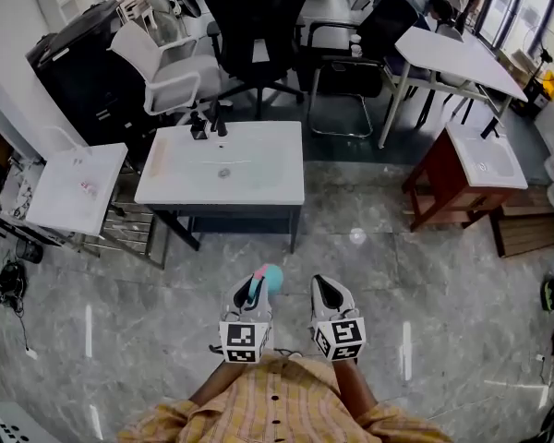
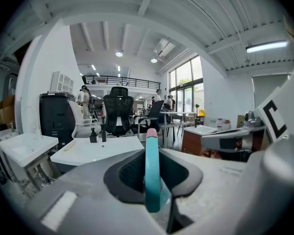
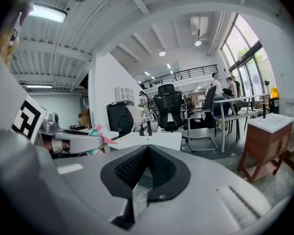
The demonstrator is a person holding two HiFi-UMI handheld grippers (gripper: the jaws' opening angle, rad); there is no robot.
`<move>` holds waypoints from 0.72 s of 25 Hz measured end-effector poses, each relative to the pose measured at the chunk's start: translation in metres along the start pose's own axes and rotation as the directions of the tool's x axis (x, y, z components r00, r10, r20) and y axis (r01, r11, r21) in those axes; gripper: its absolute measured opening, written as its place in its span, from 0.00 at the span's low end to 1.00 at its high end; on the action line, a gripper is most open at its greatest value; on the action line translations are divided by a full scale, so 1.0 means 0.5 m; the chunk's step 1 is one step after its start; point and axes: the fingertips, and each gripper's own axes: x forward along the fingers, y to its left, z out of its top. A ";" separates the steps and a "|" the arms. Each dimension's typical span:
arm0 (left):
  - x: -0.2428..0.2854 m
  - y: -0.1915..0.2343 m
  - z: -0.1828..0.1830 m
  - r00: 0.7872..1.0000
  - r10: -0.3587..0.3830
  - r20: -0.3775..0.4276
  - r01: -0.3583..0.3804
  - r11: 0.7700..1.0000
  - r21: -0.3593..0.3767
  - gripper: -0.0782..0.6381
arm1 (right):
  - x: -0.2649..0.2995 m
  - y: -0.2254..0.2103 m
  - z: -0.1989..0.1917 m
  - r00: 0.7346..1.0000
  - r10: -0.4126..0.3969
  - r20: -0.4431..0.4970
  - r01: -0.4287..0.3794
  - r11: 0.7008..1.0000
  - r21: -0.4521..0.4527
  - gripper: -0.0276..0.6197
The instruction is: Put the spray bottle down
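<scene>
A teal spray bottle point(image 1: 269, 276) with a pink tip is clamped upright between the jaws of my left gripper point(image 1: 255, 290), held in front of my body over the grey floor. In the left gripper view the bottle point(image 2: 152, 173) stands as a narrow teal band between the dark pads point(image 2: 125, 173). My right gripper point(image 1: 327, 293) hangs beside it on the right, its jaws shut with nothing between them, and its pads point(image 3: 159, 168) meet in the right gripper view. The bottle's pink trigger point(image 3: 104, 139) shows at the left of that view.
A white basin-top table point(image 1: 258, 178) stands a step ahead, with a black tap and soap dispenser point(image 1: 208, 123) at its far edge. A smaller white basin point(image 1: 74, 185) is at the left and a wooden cabinet with a basin point(image 1: 475, 164) at the right. Office chairs point(image 1: 254, 26) stand behind.
</scene>
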 end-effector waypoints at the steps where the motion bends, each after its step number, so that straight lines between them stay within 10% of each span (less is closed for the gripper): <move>1: 0.023 0.011 0.008 1.000 -0.002 0.005 0.002 1.000 0.003 0.21 | 0.024 -0.011 0.009 1.000 -0.003 0.002 0.003 1.000 -0.003 0.04; 18: 0.406 0.267 0.193 0.998 -0.065 0.017 0.065 0.998 0.016 0.21 | 0.431 -0.126 0.209 0.995 -0.095 0.018 0.095 0.995 -0.004 0.04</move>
